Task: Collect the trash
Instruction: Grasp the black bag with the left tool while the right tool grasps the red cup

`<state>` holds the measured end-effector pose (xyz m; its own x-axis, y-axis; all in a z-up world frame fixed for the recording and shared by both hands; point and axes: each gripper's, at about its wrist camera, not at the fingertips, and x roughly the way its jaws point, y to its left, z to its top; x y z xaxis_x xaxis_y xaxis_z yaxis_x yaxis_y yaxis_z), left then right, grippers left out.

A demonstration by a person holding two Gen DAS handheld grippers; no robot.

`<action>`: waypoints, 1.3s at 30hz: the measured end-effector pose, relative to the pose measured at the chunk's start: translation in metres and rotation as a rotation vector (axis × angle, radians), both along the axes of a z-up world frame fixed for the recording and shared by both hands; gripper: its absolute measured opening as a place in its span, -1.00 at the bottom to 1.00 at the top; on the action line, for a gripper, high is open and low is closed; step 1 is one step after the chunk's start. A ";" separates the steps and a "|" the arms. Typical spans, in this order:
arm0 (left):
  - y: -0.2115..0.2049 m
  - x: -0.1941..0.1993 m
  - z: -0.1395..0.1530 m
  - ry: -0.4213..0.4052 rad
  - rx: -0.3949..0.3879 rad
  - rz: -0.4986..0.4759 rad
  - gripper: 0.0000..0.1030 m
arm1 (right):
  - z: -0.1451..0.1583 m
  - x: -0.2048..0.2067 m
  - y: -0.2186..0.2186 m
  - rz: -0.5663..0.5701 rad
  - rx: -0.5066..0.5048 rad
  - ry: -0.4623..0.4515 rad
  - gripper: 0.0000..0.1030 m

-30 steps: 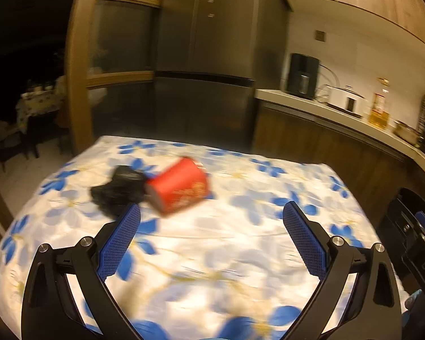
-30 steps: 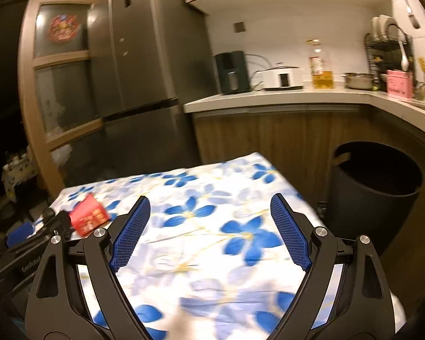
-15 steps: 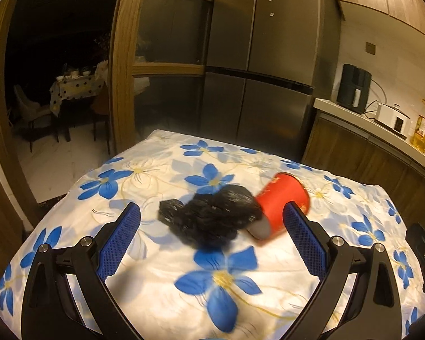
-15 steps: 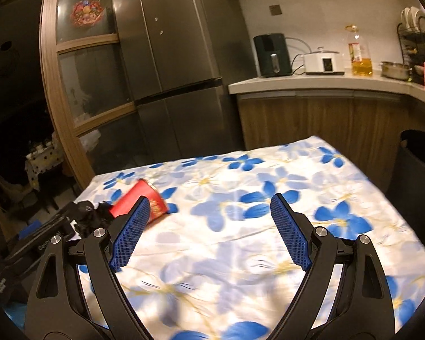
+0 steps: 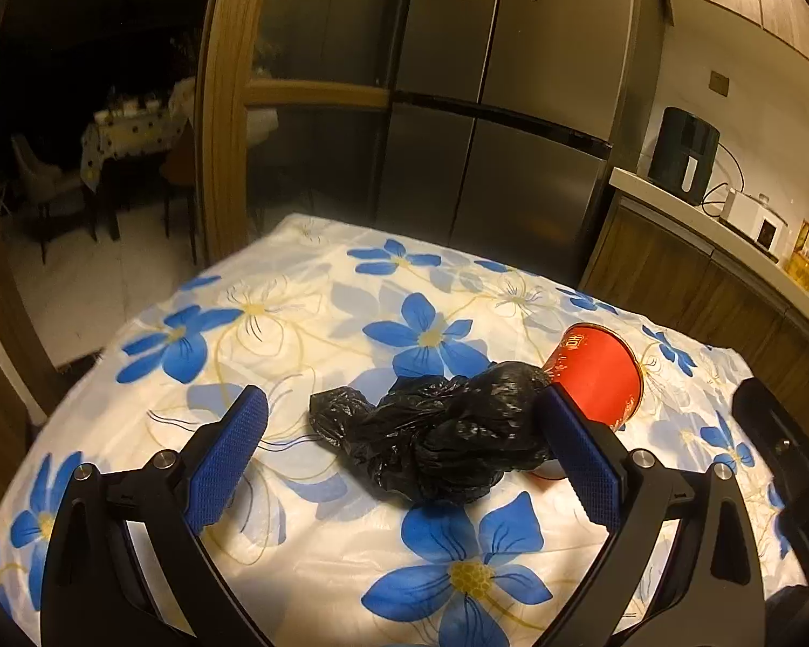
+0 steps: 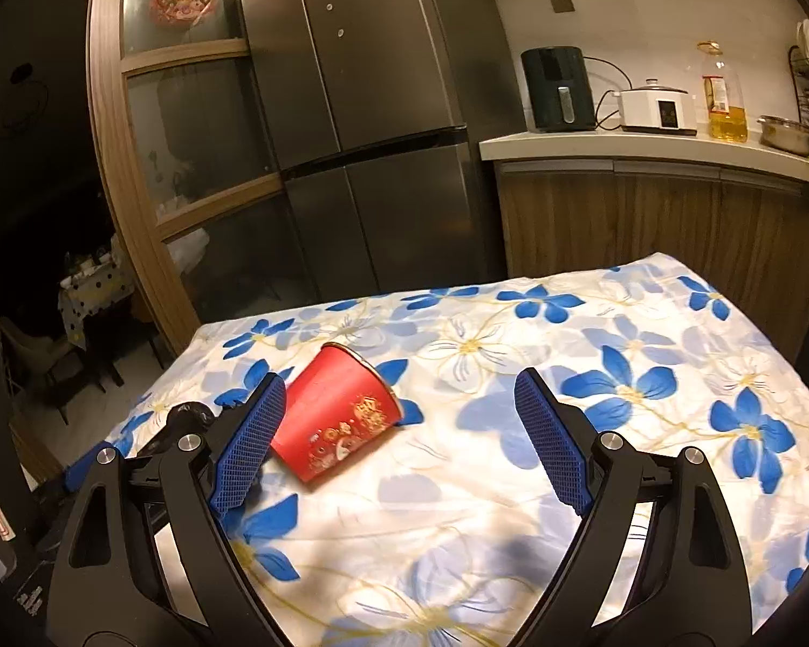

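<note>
A table covered with a white cloth printed with blue flowers [image 5: 296,334] fills the near part of both views. On it lies a crumpled black plastic bag [image 5: 437,436], and touching its right side is a red paper cup [image 5: 598,372] tipped on its side, with gold printing on its wall. The left gripper [image 5: 402,455] hangs over the near part of the table with its blue-padded fingers [image 5: 226,458] spread wide; the bag sits between them, closer to the right finger, and neither pad touches it as far as the view shows. The right gripper [image 6: 399,442] is also spread wide and holds nothing. In its view the red cup [image 6: 340,420] lies just right of its left finger, open rim pointing far and to the right, while only a small part of the black bag [image 6: 189,415] shows at the left, behind that finger. Beyond the table stands a tall steel refrigerator [image 6: 361,108], with a wood-framed glass door [image 6: 189,124] to its left. To the right, on a counter [image 6: 647,145], stand a dark air fryer [image 6: 558,89], a white cooker [image 6: 658,105] and a bottle of yellow oil [image 6: 725,102].
</note>
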<state>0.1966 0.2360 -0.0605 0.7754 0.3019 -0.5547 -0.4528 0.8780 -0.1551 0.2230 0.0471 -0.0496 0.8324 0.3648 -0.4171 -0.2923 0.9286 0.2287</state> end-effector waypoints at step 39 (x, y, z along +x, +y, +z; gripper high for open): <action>0.047 -0.038 -0.004 -0.065 -0.150 0.061 -0.84 | -0.045 0.071 0.084 -0.023 0.052 0.271 0.56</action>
